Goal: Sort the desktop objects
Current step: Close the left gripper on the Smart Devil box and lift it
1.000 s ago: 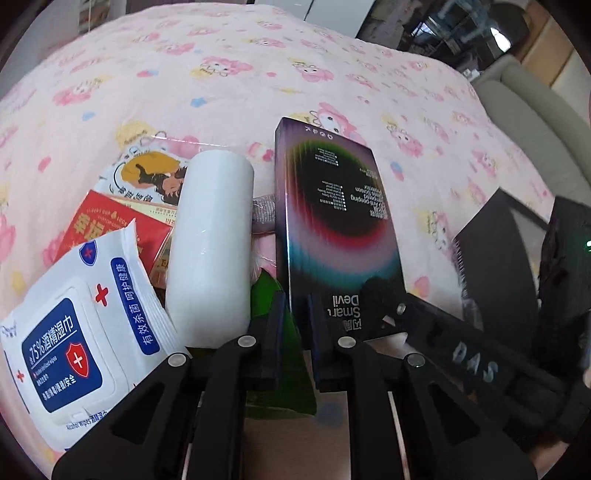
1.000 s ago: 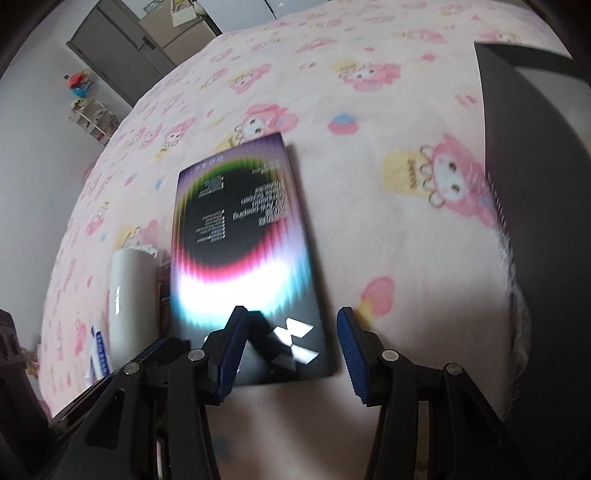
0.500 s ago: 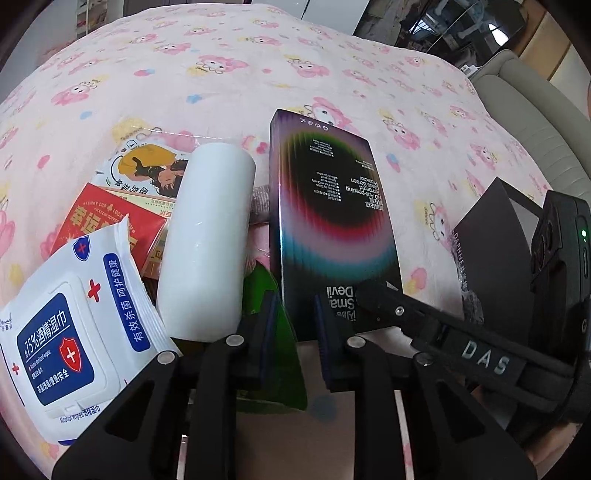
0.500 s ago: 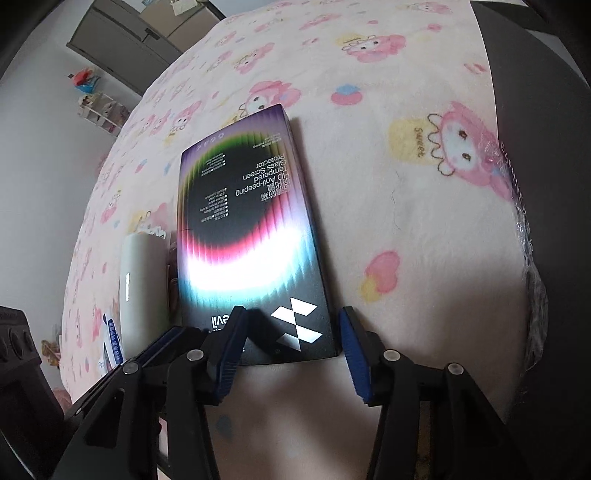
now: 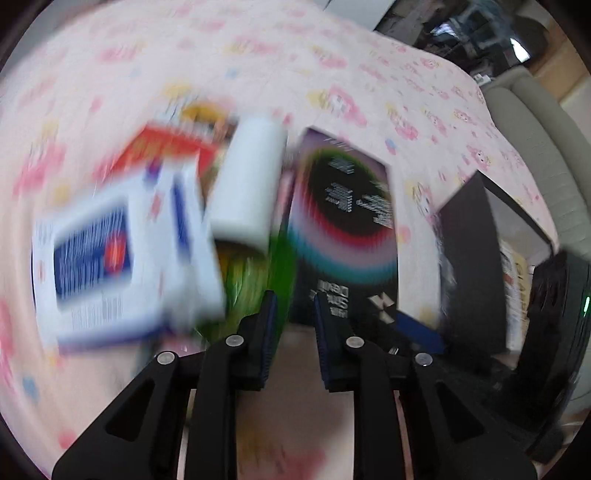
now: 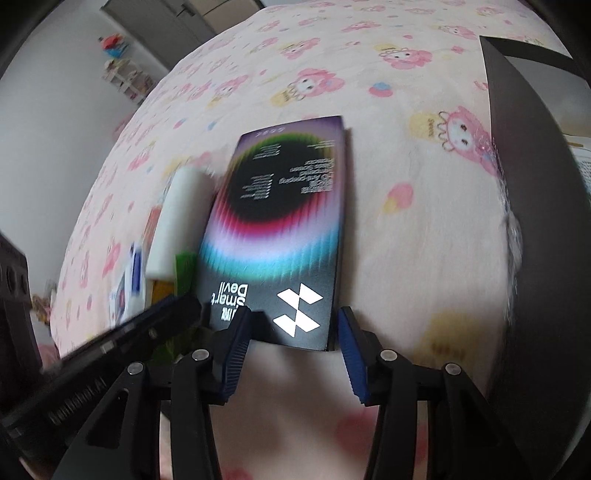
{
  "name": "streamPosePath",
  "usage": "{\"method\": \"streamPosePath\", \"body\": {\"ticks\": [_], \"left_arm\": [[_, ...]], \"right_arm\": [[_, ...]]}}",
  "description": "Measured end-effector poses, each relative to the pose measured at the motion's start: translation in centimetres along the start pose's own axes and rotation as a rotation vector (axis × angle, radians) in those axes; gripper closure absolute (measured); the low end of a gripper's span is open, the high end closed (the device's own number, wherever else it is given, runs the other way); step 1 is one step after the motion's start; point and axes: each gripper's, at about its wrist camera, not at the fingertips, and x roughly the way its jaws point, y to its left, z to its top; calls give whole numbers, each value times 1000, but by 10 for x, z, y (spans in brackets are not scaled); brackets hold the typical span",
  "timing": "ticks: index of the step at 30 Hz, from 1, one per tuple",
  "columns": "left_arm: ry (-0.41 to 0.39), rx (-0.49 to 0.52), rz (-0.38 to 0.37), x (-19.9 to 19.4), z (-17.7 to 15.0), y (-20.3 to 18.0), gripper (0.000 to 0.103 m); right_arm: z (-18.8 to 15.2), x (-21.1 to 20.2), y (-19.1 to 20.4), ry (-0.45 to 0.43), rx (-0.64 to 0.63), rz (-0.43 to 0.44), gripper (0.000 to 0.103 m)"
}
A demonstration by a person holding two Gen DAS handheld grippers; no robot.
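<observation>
A glossy black box (image 6: 280, 236) with rainbow ring lies flat on the pink blanket (image 6: 406, 229), beside a white cylinder (image 6: 177, 221).

Home bedroom: pink cartoon-print bedspread (image 6: 369, 55), grey wardrobe (image 6: 177, 14), toy shelf (image 6: 125, 74).

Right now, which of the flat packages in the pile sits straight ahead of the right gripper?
The dark rainbow-ringed box: its near edge lies just beyond the right gripper. The blue-and-white wipes pack lies far off to the left.
</observation>
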Motion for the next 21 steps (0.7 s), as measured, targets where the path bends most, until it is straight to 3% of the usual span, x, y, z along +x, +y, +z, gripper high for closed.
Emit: {"method": "streamPosePath", "body": {"ticks": [2, 4, 8, 11, 13, 18, 21], "left_arm": [[43, -34, -63, 0, -15, 4, 85], [56, -37, -63, 1, -24, 1, 85], [44, -39, -61, 6, -19, -4, 85], [74, -110, -105, 18, -16, 4, 79], [81, -145, -90, 25, -14, 10, 75], [-3, -187, -56, 15, -6, 20, 72], [-52, -217, -55, 11, -1, 26, 72]], "right_arm": [[-21, -7, 3, 34, -17, 79, 64], [-38, -13, 3, 52, -7, 137, 64], [-50, -21, 2, 7, -27, 33, 64], [-43, -18, -14, 3, 59, 45, 64], [-37, -14, -21, -8, 91, 45, 63], [-25, 7, -25, -2, 120, 45, 62], [-19, 20, -26, 6, 142, 67, 54]]}}
